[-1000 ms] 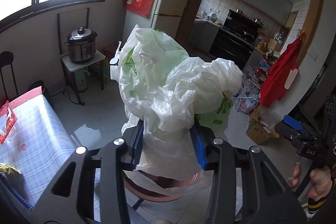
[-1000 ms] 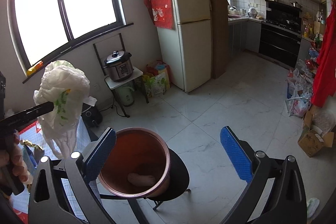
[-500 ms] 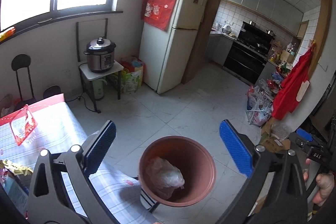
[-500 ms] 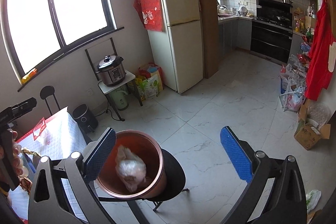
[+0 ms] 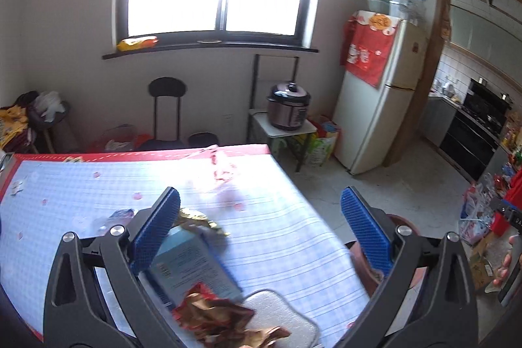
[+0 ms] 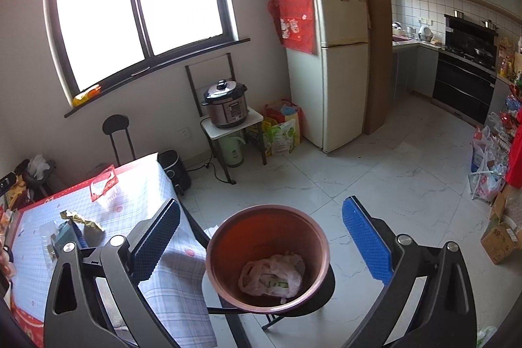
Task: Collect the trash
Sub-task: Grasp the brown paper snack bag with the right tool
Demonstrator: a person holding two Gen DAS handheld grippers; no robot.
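My left gripper (image 5: 261, 234) is open and empty above the table (image 5: 293, 237). Below it lie a blue carton (image 5: 192, 266), a crumpled gold wrapper (image 5: 195, 219) and a crumpled red-brown wrapper (image 5: 215, 318). A red and clear bag (image 5: 222, 168) lies further back. My right gripper (image 6: 261, 247) is open and empty above the copper-coloured bin (image 6: 267, 256), which stands on a black stool beside the table (image 6: 156, 276). A crumpled white plastic bag (image 6: 270, 276) lies inside the bin. The bin's rim (image 5: 401, 224) shows behind my left gripper's right finger.
A grey mat (image 5: 280, 315) lies at the table's near edge. A rice cooker (image 6: 225, 105) stands on a small stand by the fridge (image 6: 329, 64). A black chair (image 5: 166, 110) stands behind the table. Bags and boxes (image 6: 492, 181) line the right wall.
My left gripper let the white plastic bag drop into the bin, opened, and swung left over the table. My right gripper stayed open above the bin.
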